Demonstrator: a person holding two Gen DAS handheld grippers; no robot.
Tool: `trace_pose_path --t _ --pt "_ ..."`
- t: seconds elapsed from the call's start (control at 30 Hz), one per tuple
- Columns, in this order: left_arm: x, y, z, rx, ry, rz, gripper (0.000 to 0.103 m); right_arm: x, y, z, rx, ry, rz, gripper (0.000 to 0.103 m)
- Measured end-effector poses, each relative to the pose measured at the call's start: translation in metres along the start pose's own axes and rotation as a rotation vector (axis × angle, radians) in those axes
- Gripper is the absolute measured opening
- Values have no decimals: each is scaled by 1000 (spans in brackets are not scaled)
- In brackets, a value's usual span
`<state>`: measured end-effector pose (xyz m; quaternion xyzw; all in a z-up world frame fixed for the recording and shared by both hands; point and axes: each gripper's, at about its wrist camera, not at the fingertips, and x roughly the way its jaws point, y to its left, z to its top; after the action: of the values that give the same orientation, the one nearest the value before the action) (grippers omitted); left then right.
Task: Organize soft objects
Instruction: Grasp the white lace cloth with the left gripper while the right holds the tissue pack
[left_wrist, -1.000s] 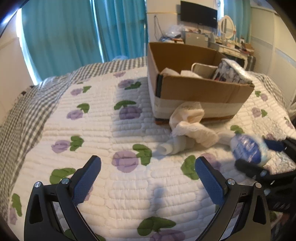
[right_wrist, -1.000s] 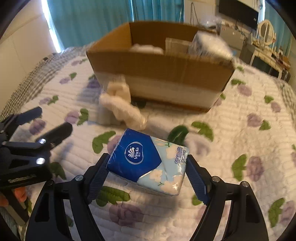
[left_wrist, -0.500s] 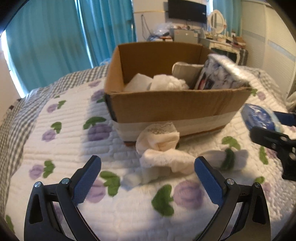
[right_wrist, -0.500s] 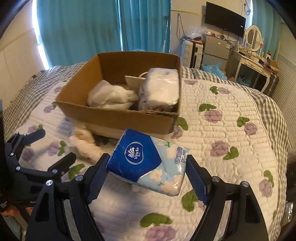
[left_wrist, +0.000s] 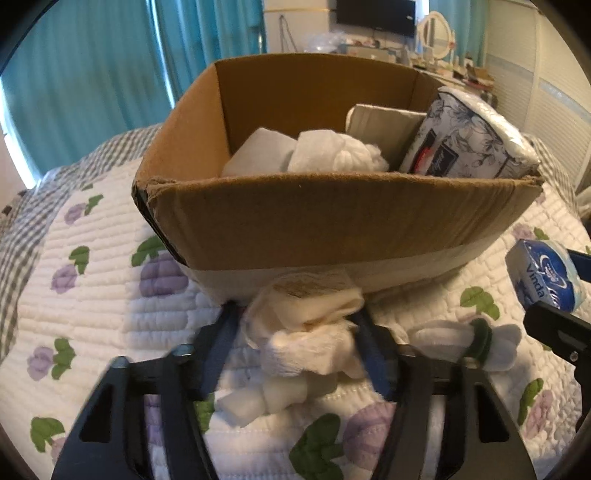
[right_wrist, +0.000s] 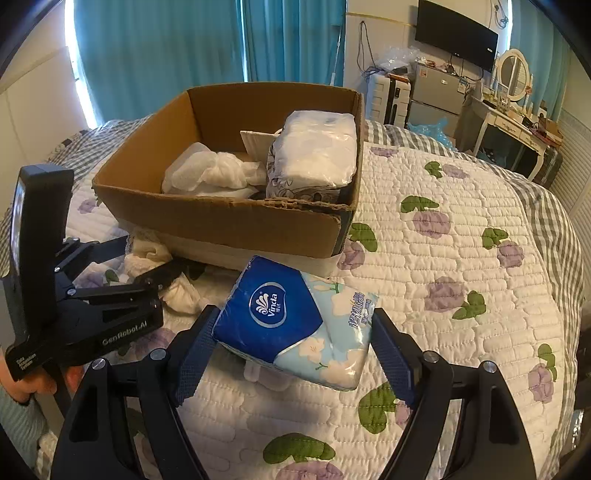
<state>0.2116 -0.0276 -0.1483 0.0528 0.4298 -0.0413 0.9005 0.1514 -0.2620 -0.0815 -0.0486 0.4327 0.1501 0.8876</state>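
A cardboard box (left_wrist: 332, 218) (right_wrist: 229, 221) stands on the quilted bed and holds white cloths (left_wrist: 332, 157) and a floral tissue pack (left_wrist: 465, 136). My left gripper (left_wrist: 295, 332) has its fingers around a cream cloth bundle (left_wrist: 306, 332) lying against the box front; the fingers are blurred and touch its sides. My right gripper (right_wrist: 291, 343) is shut on a blue Vinda tissue pack (right_wrist: 291, 321), held above the quilt right of the box corner. The pack also shows in the left wrist view (left_wrist: 546, 277).
A white rolled cloth with a dark green band (left_wrist: 476, 343) lies on the quilt right of the bundle. The bed has a flower-print quilt (right_wrist: 461, 258). Teal curtains, a dresser and a wall television stand behind the bed.
My left gripper moved forward to the box and its fingers closed in around the cream bundle. My right gripper carried the tissue pack closer to the box's right corner.
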Motion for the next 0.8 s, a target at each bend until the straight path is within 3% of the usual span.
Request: trace_pose_path --t 0.07,0.17,0.4,0.8 --pt "-4 -1 -1 6 2 -5 33 -1 0 0 -1 -1 2 81" --pt "-15 -4 -1 15 -6 -12 24 -2 1 -1 -4 -6 -7 81" --pt "-59 -3 2 17 -58 -21 23 -24 9 -2 -10 -38 -13 81" --pt "-134 7 37 7 -187 -47 23 -93 21 13 -30 -162 -20 81"
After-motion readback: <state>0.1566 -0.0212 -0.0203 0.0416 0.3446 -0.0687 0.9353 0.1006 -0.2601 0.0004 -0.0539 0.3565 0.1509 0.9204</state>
